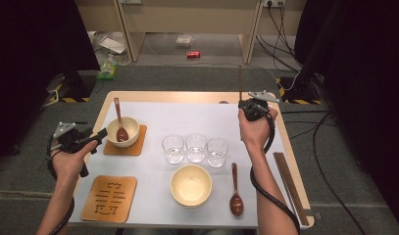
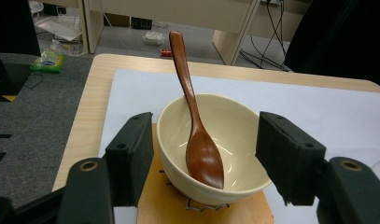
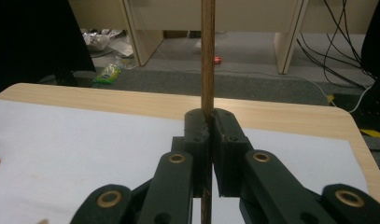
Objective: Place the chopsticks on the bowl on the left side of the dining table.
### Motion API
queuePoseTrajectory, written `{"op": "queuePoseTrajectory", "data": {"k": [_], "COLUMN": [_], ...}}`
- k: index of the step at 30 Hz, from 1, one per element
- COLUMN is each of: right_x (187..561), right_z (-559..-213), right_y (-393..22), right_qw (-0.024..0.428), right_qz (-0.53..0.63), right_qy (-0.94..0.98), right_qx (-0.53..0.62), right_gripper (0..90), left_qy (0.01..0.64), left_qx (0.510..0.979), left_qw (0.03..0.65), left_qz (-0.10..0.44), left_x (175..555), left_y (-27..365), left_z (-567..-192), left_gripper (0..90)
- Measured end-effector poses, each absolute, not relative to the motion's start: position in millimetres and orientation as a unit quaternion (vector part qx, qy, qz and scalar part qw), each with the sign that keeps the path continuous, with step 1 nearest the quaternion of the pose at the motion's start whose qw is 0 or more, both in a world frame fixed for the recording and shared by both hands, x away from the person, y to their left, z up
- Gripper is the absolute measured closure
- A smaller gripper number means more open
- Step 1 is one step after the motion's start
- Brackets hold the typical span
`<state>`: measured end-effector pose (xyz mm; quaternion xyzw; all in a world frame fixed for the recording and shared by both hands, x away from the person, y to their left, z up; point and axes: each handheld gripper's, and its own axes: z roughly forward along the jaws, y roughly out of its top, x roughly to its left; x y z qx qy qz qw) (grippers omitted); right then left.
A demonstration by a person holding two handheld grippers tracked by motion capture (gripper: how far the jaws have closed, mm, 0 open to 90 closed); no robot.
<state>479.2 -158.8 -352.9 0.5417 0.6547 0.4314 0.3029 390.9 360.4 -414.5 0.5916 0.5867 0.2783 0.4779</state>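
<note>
Jaws clamped on upright chopstick

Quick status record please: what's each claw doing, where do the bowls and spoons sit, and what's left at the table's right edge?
left claw: open, jaws either side of far bowl
right claw: shut on chopstick, held upright
far bowl: on coaster, spoon inside
near bowl: empty, on white mat
second spoon: flat beside near bowl
glasses: three in a row
right edge: chopsticks lying on table

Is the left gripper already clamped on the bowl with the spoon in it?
No, the left gripper stands open, its pads either side of the bowl with visible gaps, not pressing it.
</note>
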Motion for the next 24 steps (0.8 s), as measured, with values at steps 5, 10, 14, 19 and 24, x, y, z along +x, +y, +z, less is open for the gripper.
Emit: {"op": "queuePoseTrajectory", "data": {"k": [5,10,14,19,24], "right_x": [482.0,484.1,485.2,486.9,488.6], "right_z": [-354.1,-354.7,-353.1,-351.9,-350.6], "right_y": [-153.6,-147.9,-144.5,-139.5,-134.0], "right_qw": [0.301,0.301,0.302,0.306,0.307], "right_qz": [0.436,0.442,0.447,0.456,0.464], "right_qy": [0.657,0.657,0.658,0.656,0.657], "right_qx": [0.536,0.531,0.525,0.517,0.510], "right_gripper": [85.3,85.3,85.4,85.4,85.4], "left_qy": [0.582,0.572,0.559,0.537,0.517], "left_qx": [0.595,0.602,0.613,0.630,0.643], "left_qw": [0.479,0.485,0.491,0.495,0.508], "left_qz": [0.280,0.275,0.267,0.263,0.248], "left_x": [390.7,392.3,397.7,409.4,425.0], "left_y": [357.5,349.1,337.3,319.3,298.7], "left_z": [-411.4,-406.4,-401.0,-389.0,-378.5], "left_gripper": [36.5,36.7,36.9,37.3,37.9]}}
